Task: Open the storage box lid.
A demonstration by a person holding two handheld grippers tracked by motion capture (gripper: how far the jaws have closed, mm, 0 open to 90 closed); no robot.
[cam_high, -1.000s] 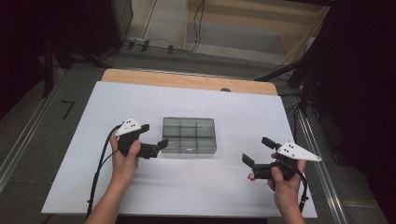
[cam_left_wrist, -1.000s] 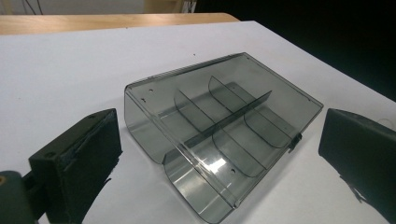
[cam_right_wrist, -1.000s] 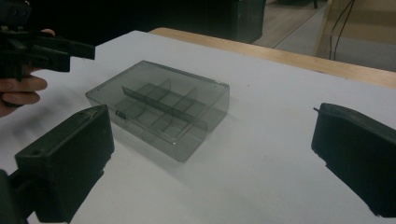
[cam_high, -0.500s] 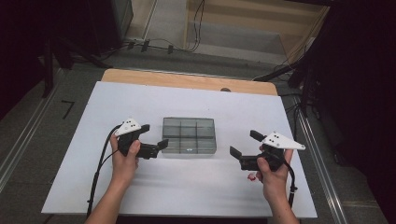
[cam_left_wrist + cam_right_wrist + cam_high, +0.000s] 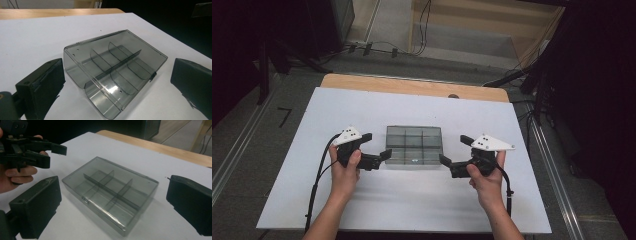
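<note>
Smoky clear plastic box, six compartments, flat lid

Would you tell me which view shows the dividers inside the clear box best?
The left gripper view: the clear box is close, its dividers sharply outlined. The right gripper view shows them dimmer through the lid; the high view shows only a faint grid.

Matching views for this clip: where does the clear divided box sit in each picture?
High view: clear divided box at table centre, between both grippers.
Left gripper view: box mid-frame, between the jaws.
Right gripper view: box centre, lid shut.
Shared landmark: the wooden table edge behind the box.
</note>
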